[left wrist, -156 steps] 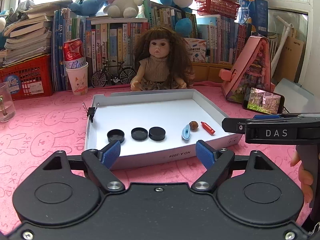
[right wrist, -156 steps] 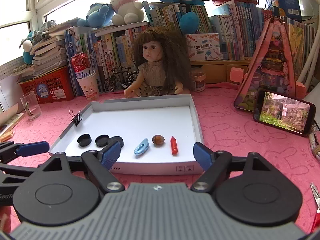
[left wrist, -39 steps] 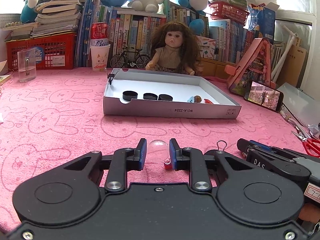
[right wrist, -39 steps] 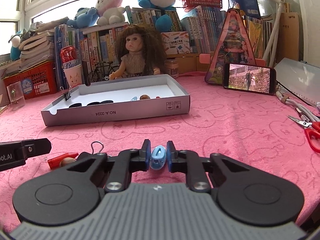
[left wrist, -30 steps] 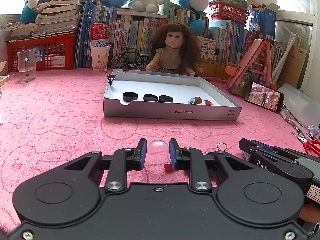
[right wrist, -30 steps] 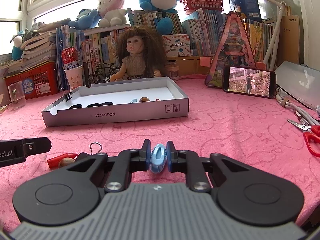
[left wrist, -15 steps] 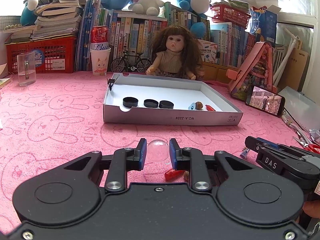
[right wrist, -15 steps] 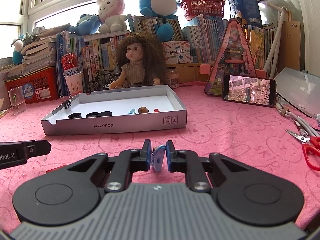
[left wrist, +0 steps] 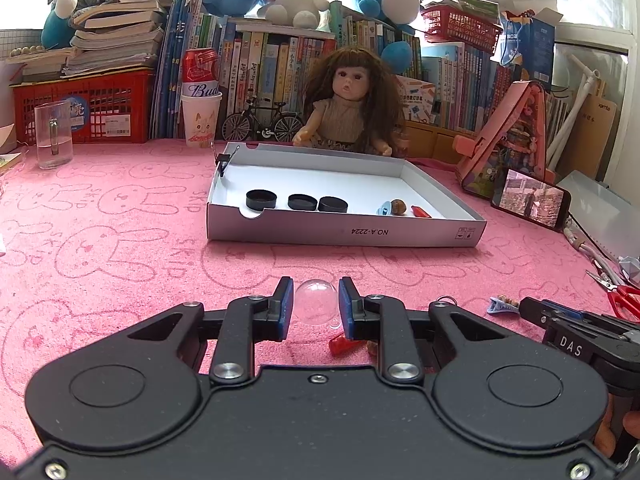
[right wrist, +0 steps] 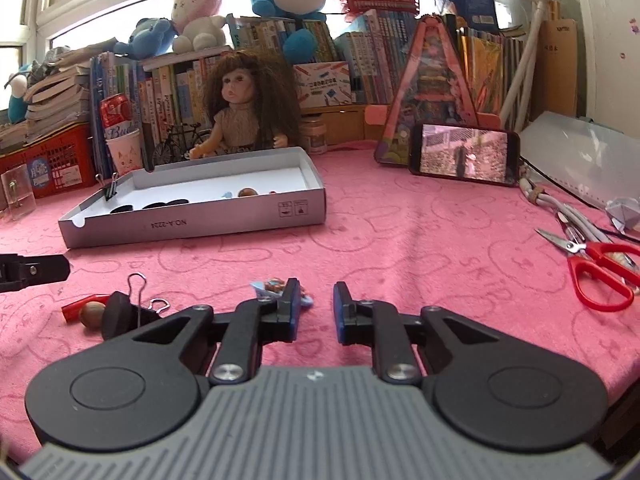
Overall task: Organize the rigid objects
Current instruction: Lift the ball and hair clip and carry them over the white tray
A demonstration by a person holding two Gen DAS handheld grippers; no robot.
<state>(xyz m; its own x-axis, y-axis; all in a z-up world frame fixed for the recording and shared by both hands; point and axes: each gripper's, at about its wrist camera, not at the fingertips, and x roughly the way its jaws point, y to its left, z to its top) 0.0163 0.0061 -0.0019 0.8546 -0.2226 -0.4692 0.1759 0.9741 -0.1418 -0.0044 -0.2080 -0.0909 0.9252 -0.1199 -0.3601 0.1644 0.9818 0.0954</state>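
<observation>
clear plastic, a smooth dome (left wrist: 316, 307), sat pinched between the blue pads of the left hand-held gripper (left wrist: 316, 309), above the pink surface (left wrist: 120, 248) and well short of the white box lid (left wrist: 344, 234) where three black caps (left wrist: 296, 201) and other small pieces were lined up. being slick and rounded, it could squirt out if the squeeze eased or the carry was jerky, then roll off across the cloth. below it lay a red piece (left wrist: 340, 345), a nut (right wrist: 92, 314) and a black binder clip (right wrist: 124, 314), easy to nudge on a low pass. further right, the right hand-held gripper (right wrist: 316, 308) was released and held nothing; a small blue clip (right wrist: 280, 289) lay beside its left finger, and a careless sweep could knock it away.
</observation>
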